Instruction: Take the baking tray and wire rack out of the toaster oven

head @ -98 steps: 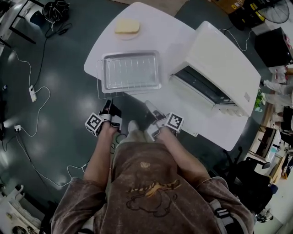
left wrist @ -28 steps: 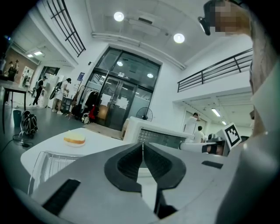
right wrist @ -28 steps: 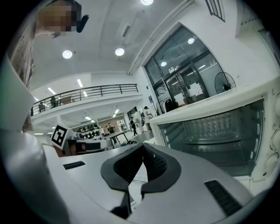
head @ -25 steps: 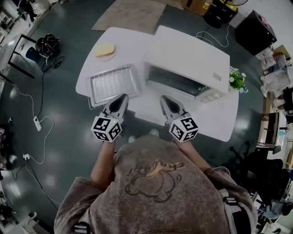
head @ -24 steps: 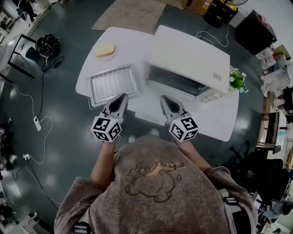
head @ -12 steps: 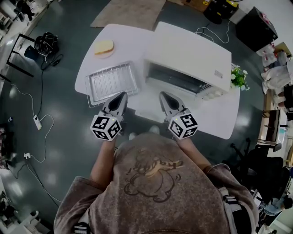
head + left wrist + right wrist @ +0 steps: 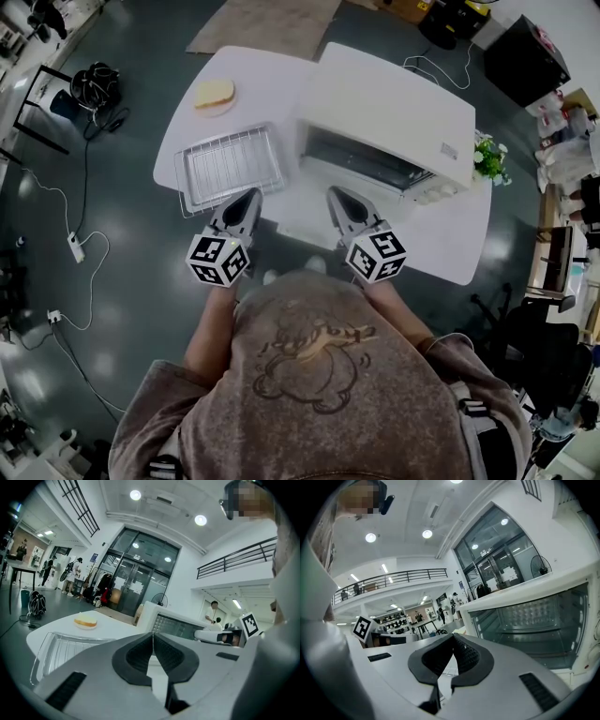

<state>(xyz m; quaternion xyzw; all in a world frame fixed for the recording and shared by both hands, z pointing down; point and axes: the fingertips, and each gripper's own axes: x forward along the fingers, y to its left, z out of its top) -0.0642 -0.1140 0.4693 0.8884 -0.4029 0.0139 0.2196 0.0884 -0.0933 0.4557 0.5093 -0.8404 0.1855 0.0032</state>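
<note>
The silver baking tray (image 7: 228, 166) lies on the wire rack (image 7: 184, 200) at the left of the white table, outside the white toaster oven (image 7: 394, 105). Its door (image 7: 314, 202) hangs open and the cavity (image 7: 536, 620) looks bare. My left gripper (image 7: 252, 194) is shut with nothing in it, just short of the tray's near right corner. My right gripper (image 7: 335, 193) is shut and holds nothing, over the open door. In the left gripper view the shut gripper (image 7: 152, 635) points between the tray (image 7: 65, 648) and the oven (image 7: 176, 625). In the right gripper view the gripper (image 7: 453, 636) faces the oven.
A slice of bread on a small plate (image 7: 214, 95) sits at the table's far left corner, also seen as the bread (image 7: 86, 620). A small plant (image 7: 487, 159) stands beside the oven's right end. Cables run over the floor on the left.
Since the oldest frame both grippers have come up from beside the body to the table's near edge. Over the last second they have hardly moved; both stay shut.
</note>
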